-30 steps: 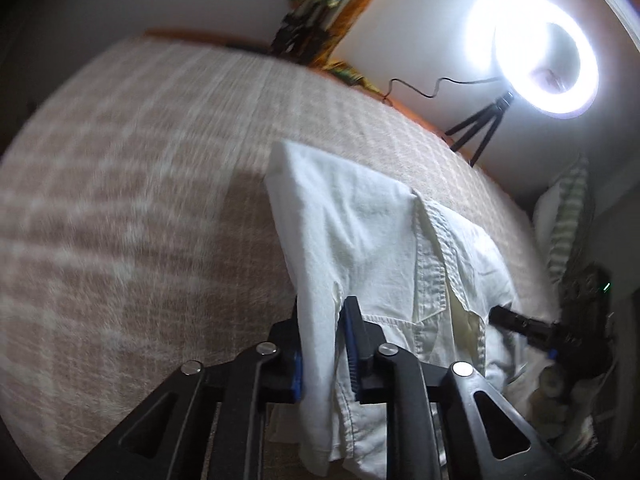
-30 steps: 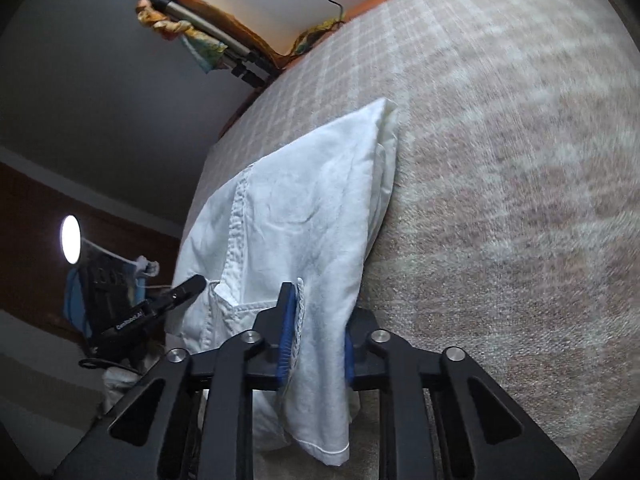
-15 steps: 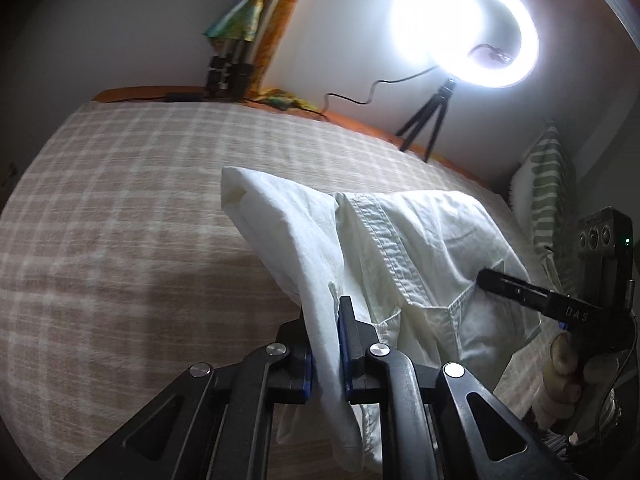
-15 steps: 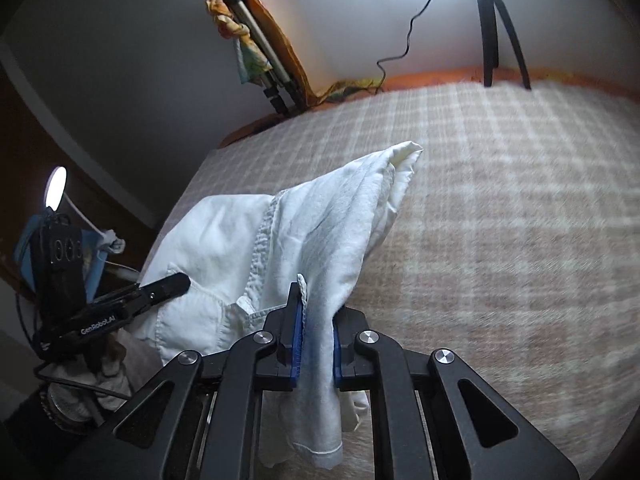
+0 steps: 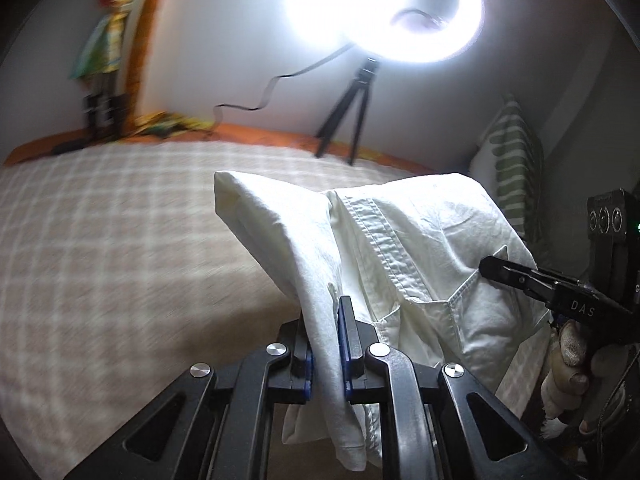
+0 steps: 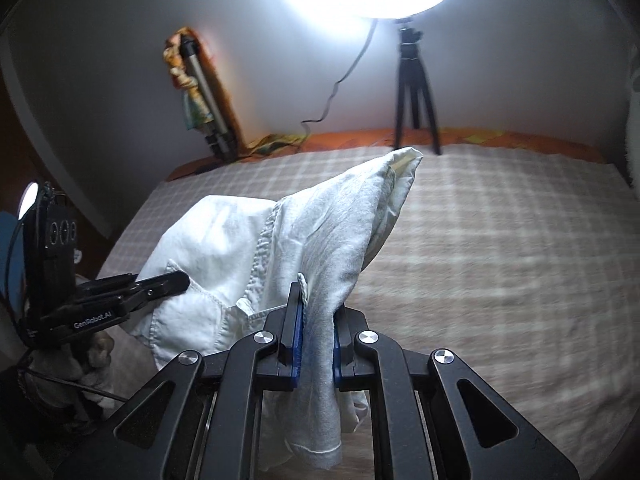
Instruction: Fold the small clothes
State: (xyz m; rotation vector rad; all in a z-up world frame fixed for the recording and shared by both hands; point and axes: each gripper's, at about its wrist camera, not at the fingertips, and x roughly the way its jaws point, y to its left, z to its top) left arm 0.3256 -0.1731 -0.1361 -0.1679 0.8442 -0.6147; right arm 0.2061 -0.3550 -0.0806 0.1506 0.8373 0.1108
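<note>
A small white garment (image 5: 404, 236) with a stitched pocket hangs above the checked bed cover (image 5: 120, 248), stretched between both grippers. My left gripper (image 5: 325, 336) is shut on one bunched edge of it, and cloth trails down below the blue pads. In the right wrist view my right gripper (image 6: 317, 332) is shut on the opposite edge of the same garment (image 6: 224, 248). Each gripper shows in the other's view: the right gripper (image 5: 506, 272) touches the pocket side, and the left gripper (image 6: 176, 280) sits at the left. A far corner of the cloth sticks up in a point.
A bright ring light (image 5: 384, 4) on a black tripod (image 6: 414, 92) stands at the bed's far edge with its cable trailing. A folded tripod with coloured cloth (image 6: 196, 96) leans in the corner. A striped pillow (image 5: 514, 168) lies at the right. A hand (image 5: 572, 364) holds the right gripper.
Both grippers have risen with the garment, which came up off the bed cover and now hangs between them. Both views have tilted up toward the wall and the ring light.
</note>
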